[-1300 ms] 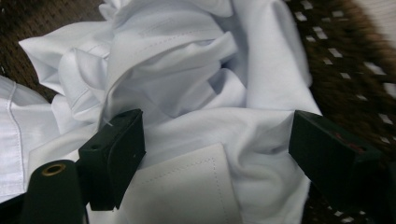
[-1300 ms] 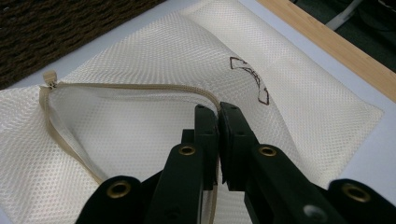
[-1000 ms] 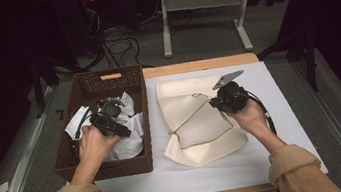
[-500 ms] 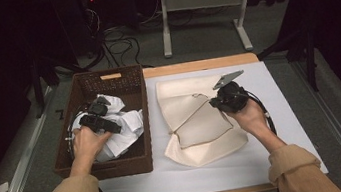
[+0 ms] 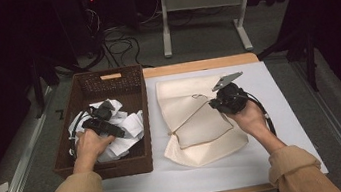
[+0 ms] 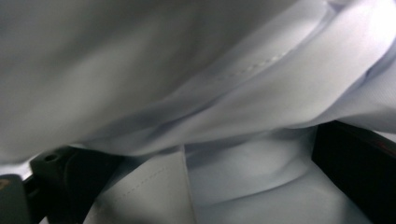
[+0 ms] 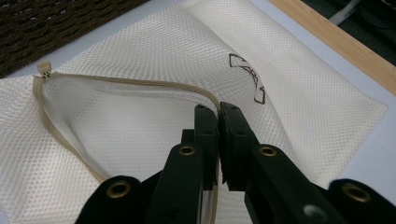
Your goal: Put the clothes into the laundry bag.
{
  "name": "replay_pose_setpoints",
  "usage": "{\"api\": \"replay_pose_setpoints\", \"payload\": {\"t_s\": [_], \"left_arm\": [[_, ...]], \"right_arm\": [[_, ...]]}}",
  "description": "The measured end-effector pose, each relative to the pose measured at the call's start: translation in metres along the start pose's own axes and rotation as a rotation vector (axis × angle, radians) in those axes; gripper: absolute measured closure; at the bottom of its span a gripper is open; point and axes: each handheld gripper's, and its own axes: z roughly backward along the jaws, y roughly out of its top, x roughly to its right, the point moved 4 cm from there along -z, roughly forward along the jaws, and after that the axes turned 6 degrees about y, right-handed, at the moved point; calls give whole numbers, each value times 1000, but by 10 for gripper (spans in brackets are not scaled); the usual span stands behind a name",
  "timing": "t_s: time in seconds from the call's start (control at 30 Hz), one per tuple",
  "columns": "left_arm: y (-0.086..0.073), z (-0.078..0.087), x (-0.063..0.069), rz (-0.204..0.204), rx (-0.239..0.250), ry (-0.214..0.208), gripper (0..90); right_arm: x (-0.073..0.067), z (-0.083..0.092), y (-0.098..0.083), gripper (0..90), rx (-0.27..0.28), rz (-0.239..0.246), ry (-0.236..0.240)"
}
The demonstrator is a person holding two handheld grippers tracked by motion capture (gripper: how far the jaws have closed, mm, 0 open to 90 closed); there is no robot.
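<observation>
Cream mesh is what we have pinched between the jaws of our right gripper [image 7: 218, 112]: they are closed tight on the zipped edge of the laundry bag [image 5: 197, 122], right at the mouth, holding that lip up so the opening gapes. The zipper pull [image 7: 43, 69] sits at the far end of the tape, so the bag looks fully unzipped. We judge the mesh very light, limp and a little slippery; the stitched zipper tape is the firmest place to hold, and that is where we have it.

Our left gripper [image 5: 104, 123] is down in the basket [image 5: 139, 105], buried in the white shirt [image 5: 122, 128]. In the left gripper view, cloth with a sewn seam [image 6: 252, 67] fills the space between the jaws, which stand apart; we cannot tell whether they are clamped on it. We judge the shirt soft, floppy and light, likely to trail and snag on the wicker rim, so a bunched fold or a seam would give the surest hold.

Outward, the bag lies flat on a white sheet [image 5: 281, 110] covering the wooden table [image 5: 194, 66], with the basket just beside it on our left. Beyond the table are a grey floor, loose cables [image 5: 115, 38] and a white table frame [image 5: 196, 6] in a dark room.
</observation>
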Motion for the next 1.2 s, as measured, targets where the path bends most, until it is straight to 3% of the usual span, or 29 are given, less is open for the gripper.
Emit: {"api": "replay_pose_setpoints", "payload": {"t_s": [0.33, 0.43, 0.67, 0.97, 1.1, 1.2], "left_arm": [[-4, -3, 6, -27, 10, 28, 3], [-3, -4, 7, -28, 7, 30, 4], [-3, -5, 13, -49, -29, 31, 44], [-2, 1, 19, -35, -35, -18, 288], [1, 6, 19, -16, -37, -21, 514], [0, 8, 18, -16, -28, -9, 610]], "right_arm": [[-2, -1, 2, 865, 0, 17, -9], [-1, -1, 1, 865, 3, 1, -6], [-2, 0, 2, 866, 10, 12, -4], [-4, 1, 3, 867, 13, 17, -1], [-4, 0, 4, 867, 9, 29, 7], [-3, 0, 4, 867, 16, 28, 10]]}}
